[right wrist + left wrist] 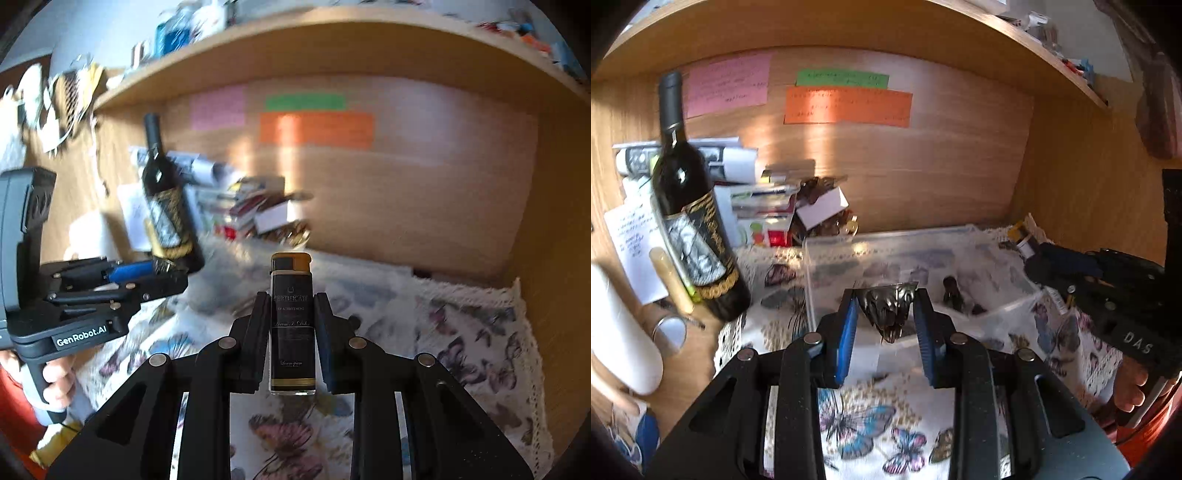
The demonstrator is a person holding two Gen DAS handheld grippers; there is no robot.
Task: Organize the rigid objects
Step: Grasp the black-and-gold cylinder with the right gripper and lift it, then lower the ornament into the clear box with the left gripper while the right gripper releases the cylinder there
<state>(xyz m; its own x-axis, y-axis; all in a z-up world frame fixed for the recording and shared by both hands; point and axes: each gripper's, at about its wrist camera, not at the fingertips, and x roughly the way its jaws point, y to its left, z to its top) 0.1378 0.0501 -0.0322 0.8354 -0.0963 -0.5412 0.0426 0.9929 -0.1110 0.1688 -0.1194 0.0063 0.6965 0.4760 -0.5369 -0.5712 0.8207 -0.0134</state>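
Observation:
My left gripper (886, 299) is shut on a dark metal ornament (888, 308), triangular with an embossed pattern, and holds it over a clear plastic box (849, 243) on the butterfly cloth. A few small dark items (953, 293) lie inside the box. My right gripper (291, 306) is shut on a black lighter (291, 321) with a gold top and gold lettering, held upright above the cloth. The right gripper also shows at the right of the left wrist view (1030, 254), beside the box. The left gripper shows at the left of the right wrist view (162, 267).
A dark wine bottle (690, 206) stands at the left beside a white cylinder (620, 332) and a metal ring (670, 332). Stacked papers and small boxes (768, 206) sit against the wooden back wall, which carries coloured notes (847, 105). A shelf (923, 33) runs overhead.

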